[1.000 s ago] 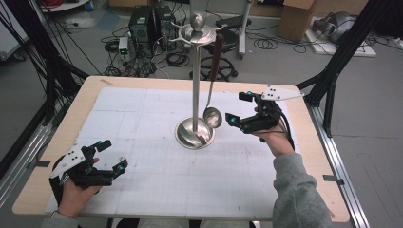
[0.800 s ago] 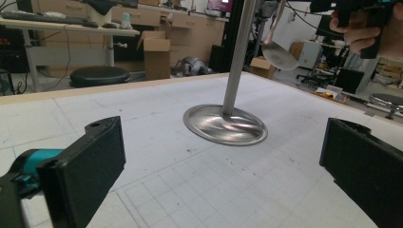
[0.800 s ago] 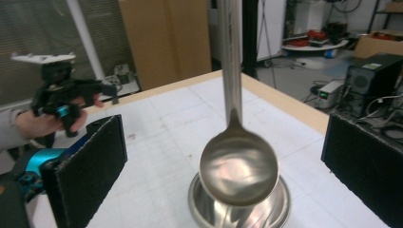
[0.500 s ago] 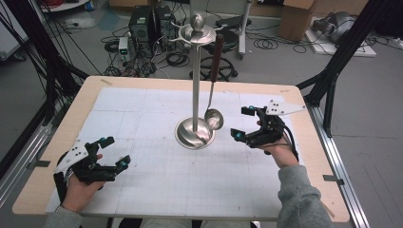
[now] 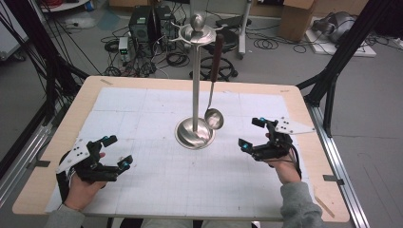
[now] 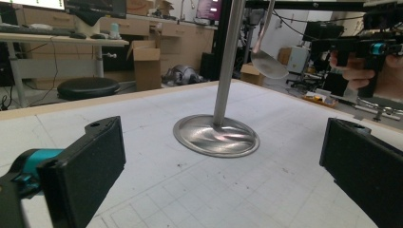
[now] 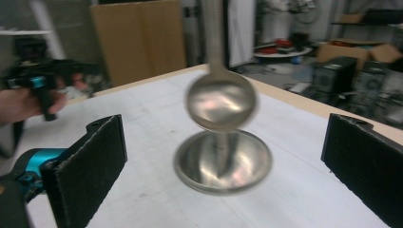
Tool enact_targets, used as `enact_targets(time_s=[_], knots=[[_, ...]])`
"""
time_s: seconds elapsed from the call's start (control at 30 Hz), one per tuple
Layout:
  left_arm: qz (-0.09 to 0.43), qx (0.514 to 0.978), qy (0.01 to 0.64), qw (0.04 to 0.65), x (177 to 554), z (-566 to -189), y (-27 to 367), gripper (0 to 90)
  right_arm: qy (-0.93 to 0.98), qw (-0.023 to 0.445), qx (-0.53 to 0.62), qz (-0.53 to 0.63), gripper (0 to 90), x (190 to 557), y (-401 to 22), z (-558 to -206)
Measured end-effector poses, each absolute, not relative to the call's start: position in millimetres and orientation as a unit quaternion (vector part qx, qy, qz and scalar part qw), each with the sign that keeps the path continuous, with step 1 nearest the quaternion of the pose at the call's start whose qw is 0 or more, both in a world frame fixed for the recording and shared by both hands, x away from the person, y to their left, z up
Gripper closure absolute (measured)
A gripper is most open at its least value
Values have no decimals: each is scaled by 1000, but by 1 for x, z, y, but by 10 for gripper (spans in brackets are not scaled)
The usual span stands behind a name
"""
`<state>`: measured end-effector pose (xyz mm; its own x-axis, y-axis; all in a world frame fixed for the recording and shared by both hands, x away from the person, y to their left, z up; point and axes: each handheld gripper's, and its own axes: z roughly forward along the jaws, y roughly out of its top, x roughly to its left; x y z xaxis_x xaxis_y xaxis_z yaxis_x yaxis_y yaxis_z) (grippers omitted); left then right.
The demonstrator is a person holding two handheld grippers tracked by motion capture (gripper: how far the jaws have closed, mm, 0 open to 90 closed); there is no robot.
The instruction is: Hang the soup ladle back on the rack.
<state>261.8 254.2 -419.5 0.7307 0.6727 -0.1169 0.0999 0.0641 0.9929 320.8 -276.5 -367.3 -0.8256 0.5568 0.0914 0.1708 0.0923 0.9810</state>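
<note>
Big wooden table (image 5: pixel 304 102) across the middle of the high view, with a white grid mat (image 5: pixel 157 175) over most of it.

Tall shiny metal stand (image 5: pixel 196 85) in the middle of the frame, round base (image 5: pixel 192 134) flat on the mat, little hooks up top. Same base (image 6: pixel 216 135) seen in the middle of the left gripper view, pole going straight up out of the top edge.

Silver ladle (image 5: pixel 214 118) hanging from a hook on the stand (dark handle above, bowl down low), just right of the pole and just above the base. Bowl (image 7: pixel 220 102) big and blurry in the middle of the right gripper view, base right under it.

Left gripper (image 5: pixel 111 153) at the lower left of the high view, held in a hand low over the mat, well apart from the stand. Black fingers (image 6: pixel 83 166) spread wide, nothing between them.

Right gripper (image 5: pixel 252 133) at the right of the middle, near the ladle but not touching it. Fingers (image 7: pixel 85 166) spread wide too, holding nothing.
</note>
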Motion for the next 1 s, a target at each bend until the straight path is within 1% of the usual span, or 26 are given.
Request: enact_targets(time_s=[0.13, 0.23, 0.5, 0.57, 0.73, 0.8, 0.9, 1.0], knots=[[219, 651, 298, 662, 263, -420, 254, 18, 707, 181, 283, 623, 0, 316, -297, -381], [217, 651, 298, 663, 262, -420, 253, 18, 710, 198, 289, 611, 0, 312, -305, -384], [223, 661, 289, 655, 260, -420, 252, 18, 726, 212, 282, 590, 0, 298, -316, -394], [223, 663, 293, 651, 260, -420, 251, 18, 723, 207, 289, 592, 0, 295, -317, -397], [229, 673, 290, 641, 260, -422, 249, 18, 717, 228, 317, 577, 0, 288, -321, -410], [229, 673, 290, 641, 260, -421, 249, 18, 708, 221, 330, 583, 0, 285, -325, -414], [231, 670, 291, 643, 260, -421, 250, 18, 709, 235, 324, 581, 0, 278, -326, -414], [230, 671, 294, 640, 261, -421, 249, 18, 712, 236, 324, 576, 0, 273, -325, -417]])
